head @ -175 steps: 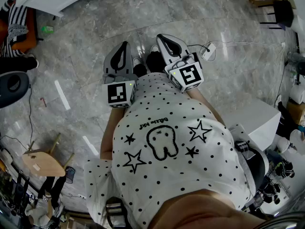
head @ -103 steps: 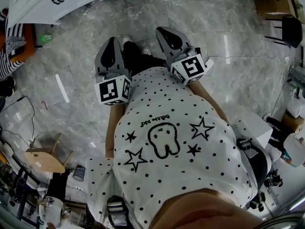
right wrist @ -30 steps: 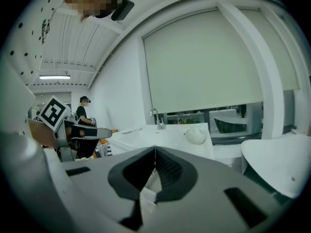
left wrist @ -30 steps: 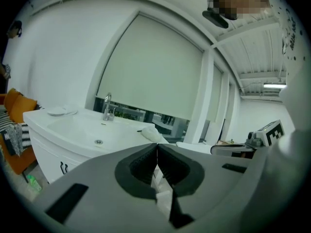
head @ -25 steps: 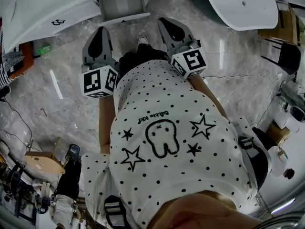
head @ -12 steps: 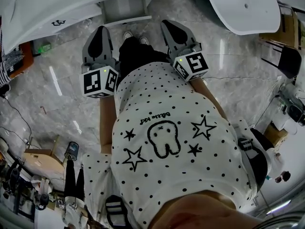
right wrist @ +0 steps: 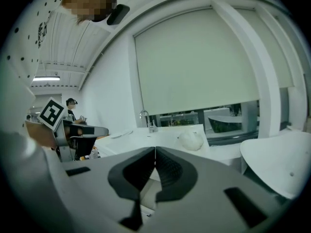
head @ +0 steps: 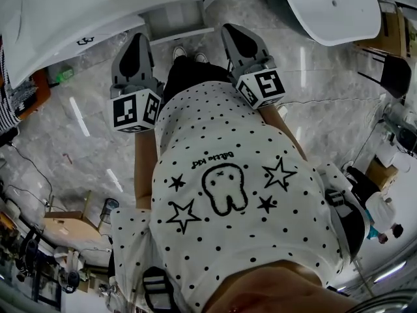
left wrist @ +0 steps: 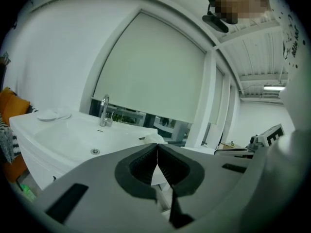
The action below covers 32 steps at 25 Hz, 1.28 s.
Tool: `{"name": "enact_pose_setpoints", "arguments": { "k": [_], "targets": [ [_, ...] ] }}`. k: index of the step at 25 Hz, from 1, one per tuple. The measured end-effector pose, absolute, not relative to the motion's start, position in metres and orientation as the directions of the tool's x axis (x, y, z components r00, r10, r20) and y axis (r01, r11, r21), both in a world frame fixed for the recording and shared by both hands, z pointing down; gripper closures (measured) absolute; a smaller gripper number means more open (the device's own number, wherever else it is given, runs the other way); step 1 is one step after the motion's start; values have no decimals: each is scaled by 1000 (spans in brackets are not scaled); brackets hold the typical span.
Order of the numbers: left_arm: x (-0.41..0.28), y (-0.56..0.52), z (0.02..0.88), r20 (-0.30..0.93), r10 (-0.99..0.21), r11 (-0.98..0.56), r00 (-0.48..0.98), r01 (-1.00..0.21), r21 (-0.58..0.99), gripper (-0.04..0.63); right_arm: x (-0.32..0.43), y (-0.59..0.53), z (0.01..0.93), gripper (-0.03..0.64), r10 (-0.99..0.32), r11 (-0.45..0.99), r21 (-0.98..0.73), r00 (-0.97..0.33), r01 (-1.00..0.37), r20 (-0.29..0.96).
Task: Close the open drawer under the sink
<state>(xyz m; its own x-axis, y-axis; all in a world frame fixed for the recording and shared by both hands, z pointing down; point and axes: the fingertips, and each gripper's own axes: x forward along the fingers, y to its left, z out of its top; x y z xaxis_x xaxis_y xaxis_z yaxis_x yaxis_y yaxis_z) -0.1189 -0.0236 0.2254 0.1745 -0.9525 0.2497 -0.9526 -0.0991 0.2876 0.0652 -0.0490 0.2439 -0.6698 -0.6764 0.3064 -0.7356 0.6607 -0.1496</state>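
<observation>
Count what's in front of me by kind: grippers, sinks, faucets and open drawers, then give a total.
grippers: 2, left gripper and right gripper
sink: 1
faucet: 1
open drawer: 1
total: 5

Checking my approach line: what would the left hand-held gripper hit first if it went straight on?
Probably the front edge of the sink counter, just left of the open drawer; depth is unclear.

Glossy white sink [left wrist: 63,136], polished grey stone floor [head: 71,145]
</observation>
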Motion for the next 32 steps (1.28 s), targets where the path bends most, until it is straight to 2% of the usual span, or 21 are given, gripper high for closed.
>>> {"name": "enact_pose_setpoints", "arguments": {
  "k": [9, 32],
  "targets": [
    [-112, -41, 232, 254, -939, -152, 231, -943, 297, 589, 74, -58, 255, 603, -720, 601, -163, -619, -782, 314],
    [-116, -26, 235, 263, -946, -105, 190, -946, 306, 589, 61, -57, 256, 603, -670, 654, -162, -665, -739, 331]
  ]
}}
